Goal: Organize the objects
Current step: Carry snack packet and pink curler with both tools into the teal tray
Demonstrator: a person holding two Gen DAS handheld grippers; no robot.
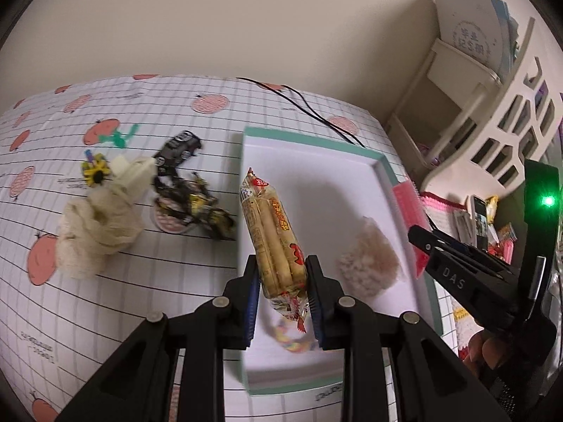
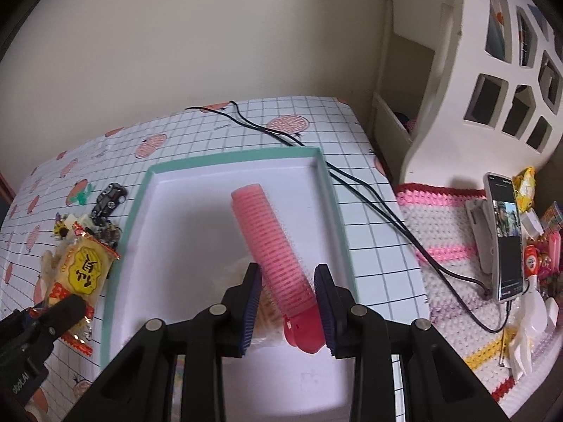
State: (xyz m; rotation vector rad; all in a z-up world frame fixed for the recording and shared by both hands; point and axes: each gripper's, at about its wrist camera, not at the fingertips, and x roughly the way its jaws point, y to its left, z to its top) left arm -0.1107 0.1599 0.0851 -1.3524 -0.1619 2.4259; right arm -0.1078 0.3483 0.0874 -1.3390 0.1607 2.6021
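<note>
My left gripper [image 1: 281,293] is clamped on a snack packet [image 1: 272,235] above the white tray's [image 1: 309,161] left edge. My right gripper [image 2: 288,304] is clamped on a pink hair roller [image 2: 272,242] over the tray interior. At ten o'clock of the packet lie a toy car [image 1: 177,149] and crumpled cloth [image 1: 95,225] on the tablecloth [image 1: 45,183].

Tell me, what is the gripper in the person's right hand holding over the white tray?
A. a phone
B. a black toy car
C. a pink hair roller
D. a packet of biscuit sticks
C: in the right wrist view the right gripper is clamped on the pink hair roller above the white tray; the packet of biscuit sticks is in the left gripper.
</note>
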